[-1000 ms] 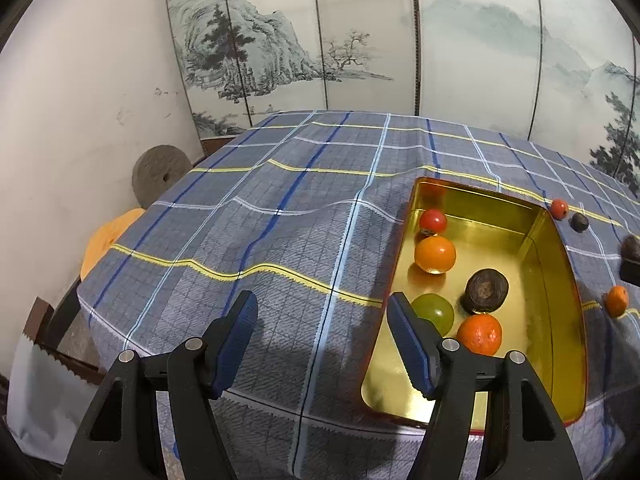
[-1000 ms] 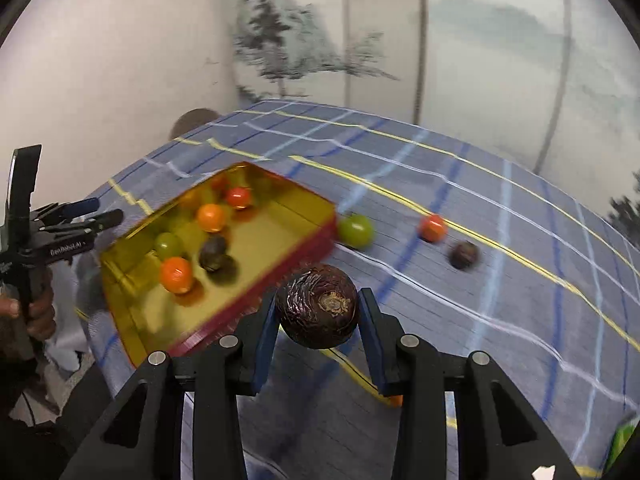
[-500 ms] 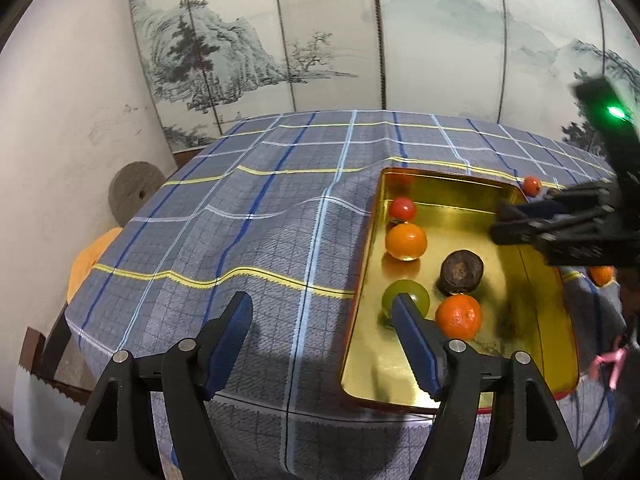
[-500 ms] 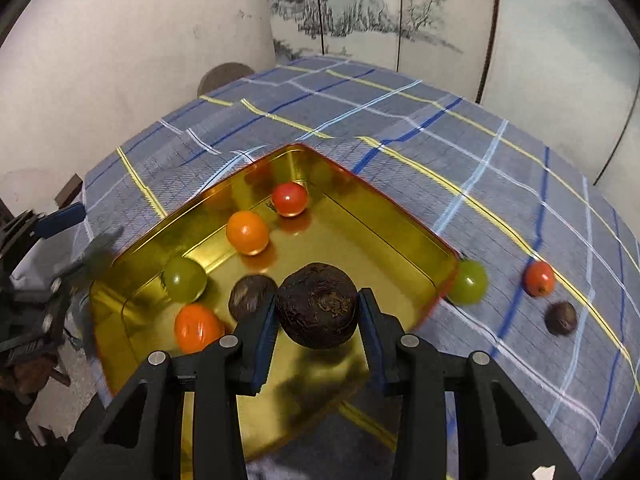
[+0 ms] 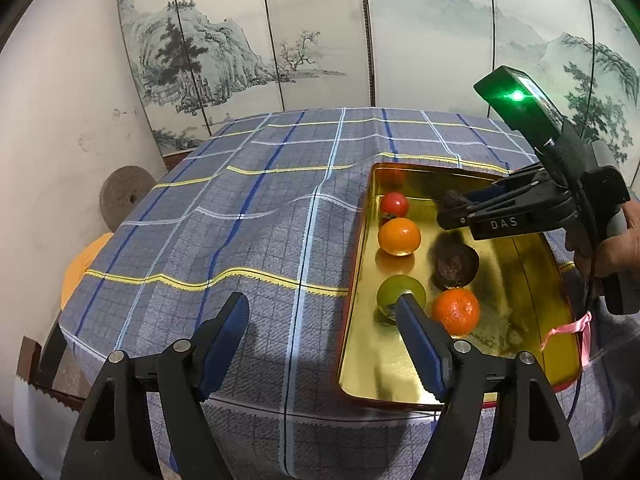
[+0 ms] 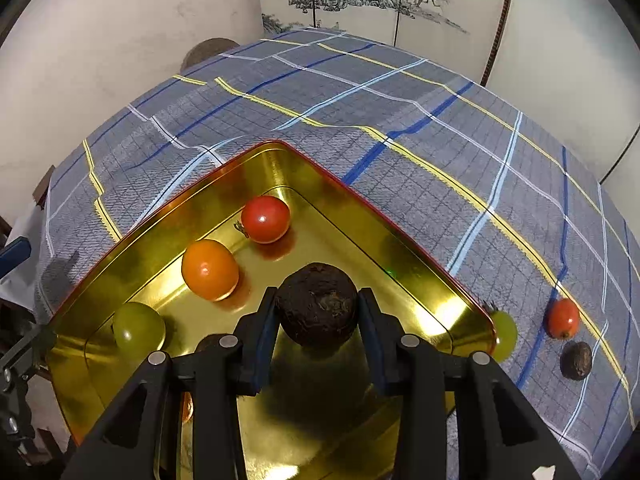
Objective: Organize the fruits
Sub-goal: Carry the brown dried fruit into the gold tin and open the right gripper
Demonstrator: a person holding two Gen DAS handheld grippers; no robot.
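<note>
The dark brown fruit (image 6: 317,306), round and rough-skinned, sat pinched between the pads of the right gripper (image 6: 318,320), held just above the floor of the gold tray (image 6: 280,160). In the tray lay a red tomato (image 6: 265,219), an orange fruit (image 6: 209,269) and a green fruit (image 6: 138,330) in a row along one wall, with a second dark fruit (image 5: 455,261) and a mandarin (image 5: 456,311) beside them. Out on the checked tablecloth (image 6: 400,92), past the tray's rim, waited another green fruit (image 6: 505,334), a small red fruit (image 6: 563,318) and a small dark fruit (image 6: 576,360). The left gripper (image 5: 324,312) hung empty over the tray's near edge, its jaws spread and just widened, one finger in front of the green fruit. A second ago the held fruit hovered over the cloth outside the tray; it had since come in over the tray and lower.
</note>
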